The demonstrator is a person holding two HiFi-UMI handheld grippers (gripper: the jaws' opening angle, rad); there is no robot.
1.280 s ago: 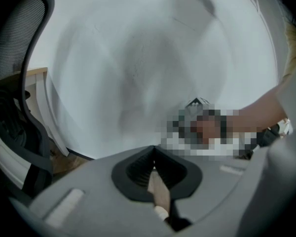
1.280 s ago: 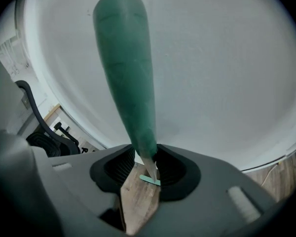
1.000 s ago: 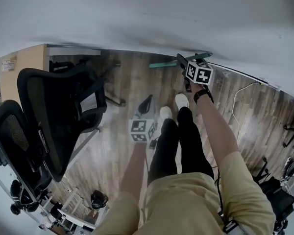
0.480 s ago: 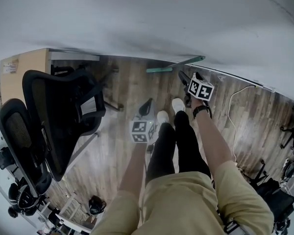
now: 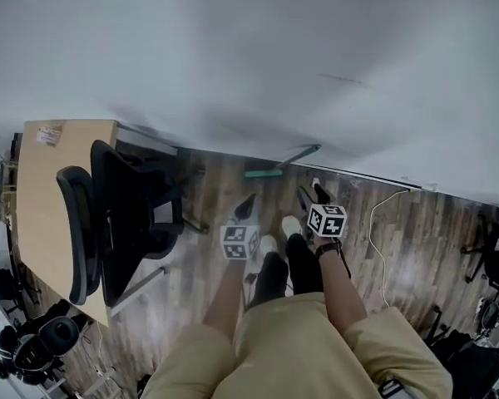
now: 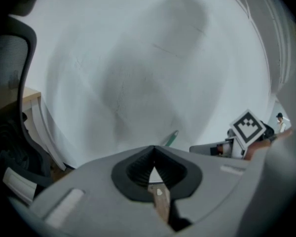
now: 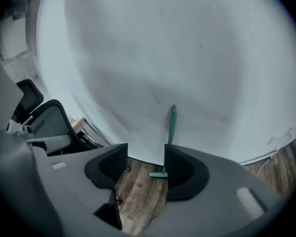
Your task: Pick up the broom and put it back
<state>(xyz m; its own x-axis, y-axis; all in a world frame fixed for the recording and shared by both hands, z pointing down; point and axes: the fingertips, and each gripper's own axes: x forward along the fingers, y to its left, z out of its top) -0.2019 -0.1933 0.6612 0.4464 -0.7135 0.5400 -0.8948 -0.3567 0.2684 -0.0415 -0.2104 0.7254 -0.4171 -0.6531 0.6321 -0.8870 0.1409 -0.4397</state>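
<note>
**Broom propped on the wall, both claws clear of it**

The broom leans against the white wall just above the centre of the head view. Its green head sits on the wood floor, and its handle slants up and to the right along the wall. Nothing grips it.

The right claw is just below the broom and to its right in the head view, and apart from it. In the right gripper view its jaws stand spread and have just been narrowing, with nothing between the pads. The broom shows only beyond the gap, upright against the wall.

The left claw sits below and a little left of the broom's head. In the left gripper view its jaws are pressed together and empty. A thin green sliver above them is probably the top of the broom's handle.

Below both claws are the person's white shoes, side by side on the floor. A white cable trails over the boards at the right. At the left of the frame, two black mesh chairs stand against a pale wooden worktop.
</note>
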